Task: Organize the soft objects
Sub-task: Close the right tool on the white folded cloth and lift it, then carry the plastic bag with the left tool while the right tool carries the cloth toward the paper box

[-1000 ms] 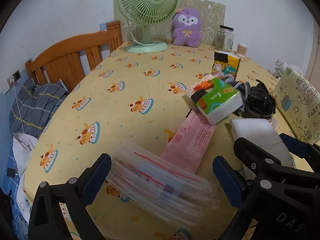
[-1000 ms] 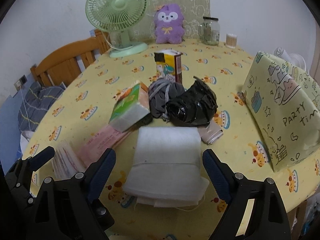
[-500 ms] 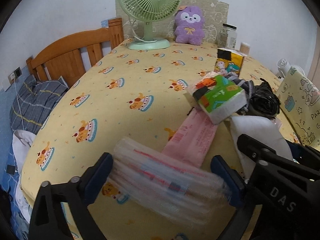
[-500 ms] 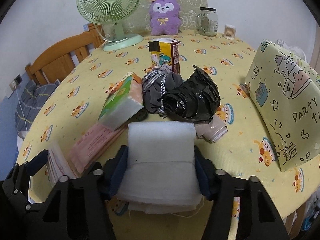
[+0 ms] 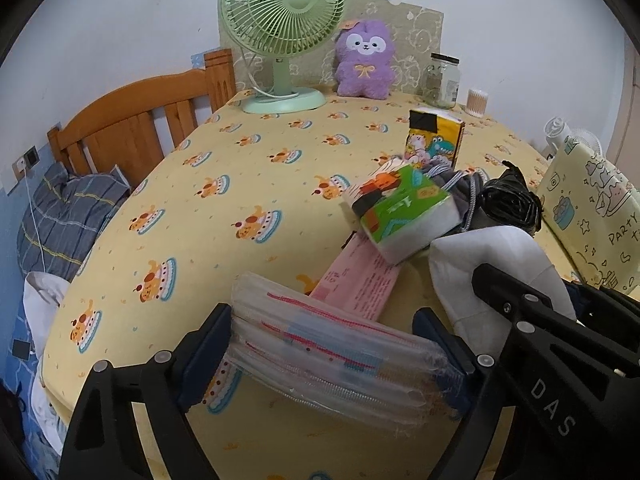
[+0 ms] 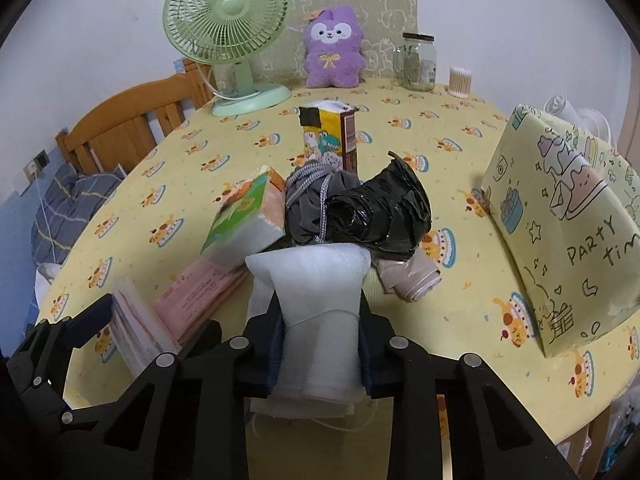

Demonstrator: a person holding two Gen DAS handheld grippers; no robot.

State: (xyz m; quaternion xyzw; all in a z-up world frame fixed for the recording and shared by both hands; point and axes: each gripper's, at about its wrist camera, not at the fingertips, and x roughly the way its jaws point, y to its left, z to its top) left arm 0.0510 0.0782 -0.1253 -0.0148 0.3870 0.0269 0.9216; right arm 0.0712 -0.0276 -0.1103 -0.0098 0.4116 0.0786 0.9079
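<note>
My left gripper (image 5: 332, 356) is shut on a clear plastic pack of face masks (image 5: 336, 350) at the table's near edge; the pack also shows in the right wrist view (image 6: 132, 332). My right gripper (image 6: 320, 344) is shut on a folded white foam sheet (image 6: 316, 300), squeezing it narrow; the sheet also shows in the left wrist view (image 5: 500, 264). Just beyond lie a pink packet (image 6: 200, 292), a green tissue pack (image 6: 248, 216), a grey drawstring cloth (image 6: 312, 200), a black plastic bag (image 6: 380, 212) and a beige roll (image 6: 412, 280).
A yellow gift box (image 6: 560, 224) stands at the right. A cartoon carton (image 6: 328, 136) stands mid-table. A green fan (image 6: 228, 36), purple plush (image 6: 332, 52), glass jar (image 6: 418, 62) and cotton swabs (image 6: 460, 82) line the back. A wooden headboard (image 5: 136, 128) is at the left.
Both grippers have closed: the left on the mask pack, the right on the white foam sheet, which is now pinched narrow. Both views show the grippers raised slightly.
</note>
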